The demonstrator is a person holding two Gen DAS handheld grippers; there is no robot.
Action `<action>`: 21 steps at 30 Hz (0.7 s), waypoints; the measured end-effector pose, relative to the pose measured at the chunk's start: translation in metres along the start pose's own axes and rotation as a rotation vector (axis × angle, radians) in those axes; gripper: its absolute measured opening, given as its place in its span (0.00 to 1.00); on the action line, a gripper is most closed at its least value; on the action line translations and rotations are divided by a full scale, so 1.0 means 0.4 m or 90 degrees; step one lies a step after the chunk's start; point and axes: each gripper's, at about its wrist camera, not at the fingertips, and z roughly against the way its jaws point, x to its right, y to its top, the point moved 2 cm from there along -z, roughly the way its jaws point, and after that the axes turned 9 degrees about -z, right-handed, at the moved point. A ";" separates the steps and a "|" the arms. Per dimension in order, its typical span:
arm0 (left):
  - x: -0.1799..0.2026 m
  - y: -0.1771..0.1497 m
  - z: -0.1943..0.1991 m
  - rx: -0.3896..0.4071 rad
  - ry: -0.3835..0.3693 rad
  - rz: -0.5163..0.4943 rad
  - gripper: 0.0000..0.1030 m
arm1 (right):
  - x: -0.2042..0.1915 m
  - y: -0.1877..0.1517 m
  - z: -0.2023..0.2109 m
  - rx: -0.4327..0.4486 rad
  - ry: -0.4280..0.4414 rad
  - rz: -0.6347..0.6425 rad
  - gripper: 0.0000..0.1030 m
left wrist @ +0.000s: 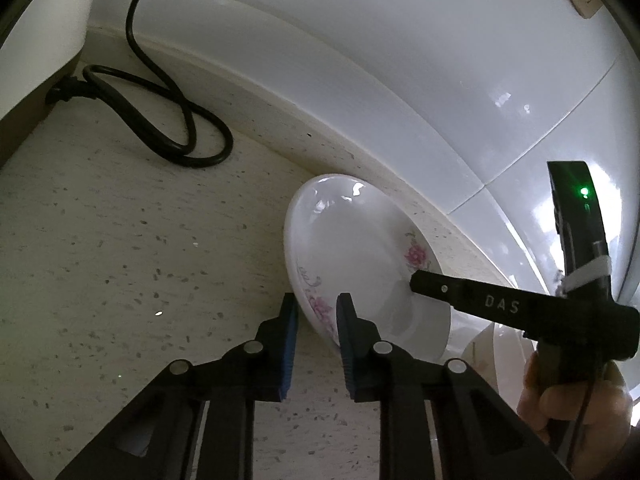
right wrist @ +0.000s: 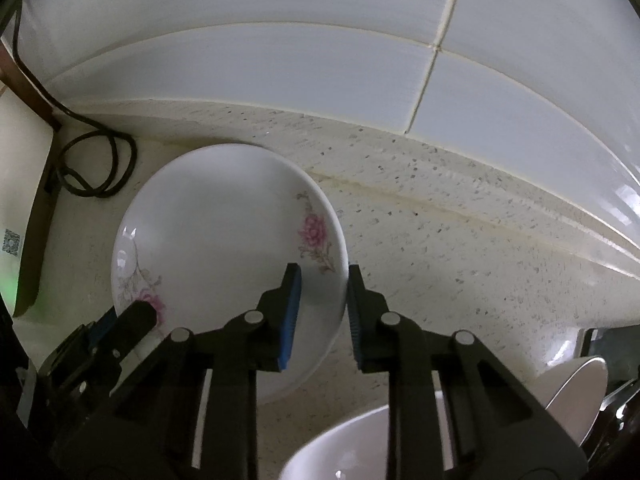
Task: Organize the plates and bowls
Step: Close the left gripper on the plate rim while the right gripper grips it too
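Both grippers straddle the floral plate's rim

Left gripper (left wrist: 317, 312) and right gripper (right wrist: 324, 292) stand spread astride opposite edges of the floral plate (right wrist: 224, 224), neither pinching yet

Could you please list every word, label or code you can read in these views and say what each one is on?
"DAS": white letters on the black finger of the right gripper, seen from the left wrist.
QR-style code on the white appliance: too small to read.
Grey script on the rim of the plate: too blurred to read.
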 end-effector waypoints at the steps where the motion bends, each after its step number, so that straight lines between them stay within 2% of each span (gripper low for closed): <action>1: 0.000 0.000 0.004 0.001 0.007 -0.003 0.19 | -0.009 -0.008 -0.002 0.000 0.000 0.001 0.23; 12: -0.012 0.006 0.086 0.023 0.019 0.009 0.16 | -0.010 -0.041 0.045 0.030 0.026 0.016 0.20; 21: 0.006 -0.020 0.190 0.037 0.019 0.013 0.15 | 0.014 -0.101 0.158 0.071 0.066 0.026 0.20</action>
